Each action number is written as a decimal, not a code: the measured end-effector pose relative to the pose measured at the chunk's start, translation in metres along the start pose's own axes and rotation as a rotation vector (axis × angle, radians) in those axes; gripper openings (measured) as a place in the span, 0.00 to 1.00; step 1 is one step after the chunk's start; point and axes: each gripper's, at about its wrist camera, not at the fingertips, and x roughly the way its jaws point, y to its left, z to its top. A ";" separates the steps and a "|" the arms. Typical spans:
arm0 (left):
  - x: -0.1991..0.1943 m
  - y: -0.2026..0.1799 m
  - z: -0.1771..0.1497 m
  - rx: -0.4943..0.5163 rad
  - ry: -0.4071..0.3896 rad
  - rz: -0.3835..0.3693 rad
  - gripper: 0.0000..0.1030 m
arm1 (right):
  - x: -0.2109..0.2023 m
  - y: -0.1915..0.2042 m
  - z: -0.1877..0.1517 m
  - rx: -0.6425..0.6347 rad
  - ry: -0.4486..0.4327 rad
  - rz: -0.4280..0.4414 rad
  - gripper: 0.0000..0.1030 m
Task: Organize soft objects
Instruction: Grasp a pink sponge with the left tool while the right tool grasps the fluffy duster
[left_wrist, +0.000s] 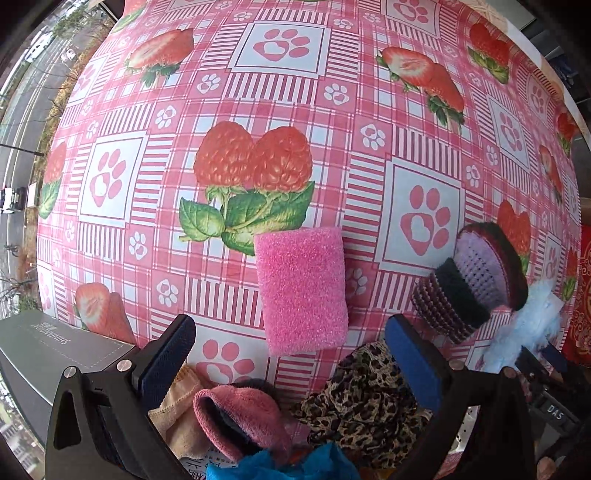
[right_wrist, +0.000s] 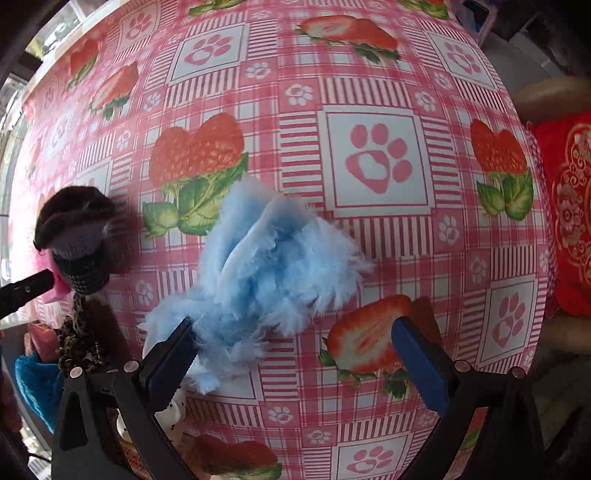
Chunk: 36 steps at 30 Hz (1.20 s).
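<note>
We've got both claws wide, holding nothing: left gripper (left_wrist: 291, 354) over the pink sponge (left_wrist: 302, 290), right gripper (right_wrist: 295, 350) w/ blue fluffy piece (right_wrist: 266, 269) between its fingers (fuzz brushing one). Risk: pinching only fluff, so it slips.

One pink sponge (left_wrist: 302, 290), one blue fluffy piece (right_wrist: 269, 269), one knitted hat (left_wrist: 476, 280).
</note>
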 end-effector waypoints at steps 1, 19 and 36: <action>0.003 -0.001 0.001 -0.003 0.000 0.000 1.00 | -0.003 -0.004 -0.003 0.024 -0.003 0.046 0.99; 0.031 -0.004 0.006 -0.036 0.040 -0.006 1.00 | 0.025 0.051 0.020 -0.016 0.004 -0.016 1.00; 0.016 -0.034 0.014 0.053 -0.027 -0.014 0.48 | -0.004 0.038 0.020 -0.069 -0.012 0.021 0.30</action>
